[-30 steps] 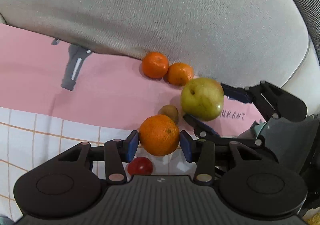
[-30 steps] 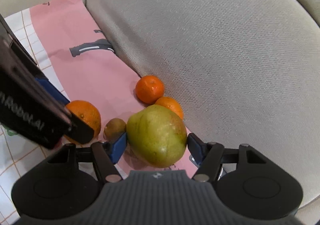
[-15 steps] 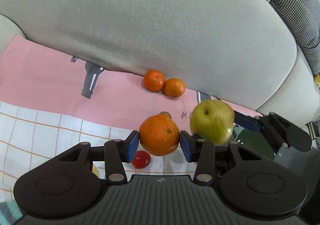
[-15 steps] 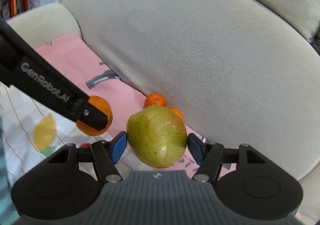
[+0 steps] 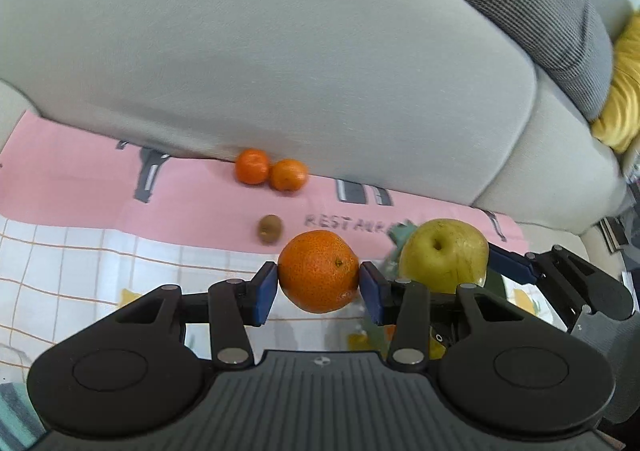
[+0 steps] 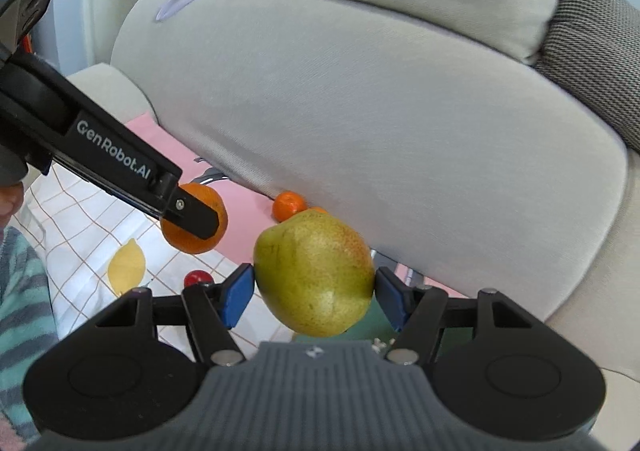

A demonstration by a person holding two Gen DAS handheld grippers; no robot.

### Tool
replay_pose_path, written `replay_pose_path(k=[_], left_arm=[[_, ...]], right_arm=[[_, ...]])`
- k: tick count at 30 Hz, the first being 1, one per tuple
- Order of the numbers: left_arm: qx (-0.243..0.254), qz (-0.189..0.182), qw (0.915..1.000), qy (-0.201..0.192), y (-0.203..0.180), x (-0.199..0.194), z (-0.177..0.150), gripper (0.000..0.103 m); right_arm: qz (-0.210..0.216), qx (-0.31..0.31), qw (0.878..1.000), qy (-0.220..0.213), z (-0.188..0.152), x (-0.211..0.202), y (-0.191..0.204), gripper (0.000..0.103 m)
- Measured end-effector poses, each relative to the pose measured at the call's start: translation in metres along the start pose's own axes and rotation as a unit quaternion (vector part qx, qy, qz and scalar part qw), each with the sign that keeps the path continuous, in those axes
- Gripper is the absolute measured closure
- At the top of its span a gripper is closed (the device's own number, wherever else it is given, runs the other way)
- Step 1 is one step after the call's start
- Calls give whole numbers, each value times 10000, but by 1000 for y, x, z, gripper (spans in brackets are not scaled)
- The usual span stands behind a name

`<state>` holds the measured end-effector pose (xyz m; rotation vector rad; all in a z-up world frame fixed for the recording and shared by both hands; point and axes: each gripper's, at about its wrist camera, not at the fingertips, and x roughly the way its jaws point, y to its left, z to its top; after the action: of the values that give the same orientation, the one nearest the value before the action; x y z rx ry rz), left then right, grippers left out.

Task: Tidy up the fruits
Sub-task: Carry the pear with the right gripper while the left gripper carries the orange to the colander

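My left gripper is shut on a large orange and holds it in the air above the cloth. My right gripper is shut on a green-yellow pear, also lifted; the pear also shows to the right in the left wrist view. The orange also shows in the right wrist view, partly behind the left gripper's finger. Two small tangerines lie against the sofa back. A kiwi lies on the pink cloth in front of them. A small red fruit lies on the checked cloth.
A pink and white checked cloth covers the sofa seat. The grey sofa back rises behind the fruit. A dark checked cushion and a yellow item are at the upper right. Something dark green lies below the pear.
Both grippers have risen and pulled back from the sofa back with their fruit. The tangerines and kiwi now look smaller and farther away.
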<state>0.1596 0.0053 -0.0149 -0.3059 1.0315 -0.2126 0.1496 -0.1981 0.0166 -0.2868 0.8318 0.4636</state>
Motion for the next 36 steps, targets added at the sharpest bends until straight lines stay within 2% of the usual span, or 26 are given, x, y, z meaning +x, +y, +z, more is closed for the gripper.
replay_pose_path(k=[14,22,29,36], left_arm=[[814,-143,9965,139,-64,8,-19,53],[1349,-294,9900,291,-91,24,-20,53],[1509,-502,9856,571,-96,50,-16,53],[1591,-441,9822,891,-103,74,-12,53]], right_arm=[[-212,262,9993,132,-35,-46,-41,40],[-173,733,9964,393,-53,-36,-69,40],[-159,696,9957,595,-55,-17,-81,40],[-55,440,9958,805,-61,7,-83,40]])
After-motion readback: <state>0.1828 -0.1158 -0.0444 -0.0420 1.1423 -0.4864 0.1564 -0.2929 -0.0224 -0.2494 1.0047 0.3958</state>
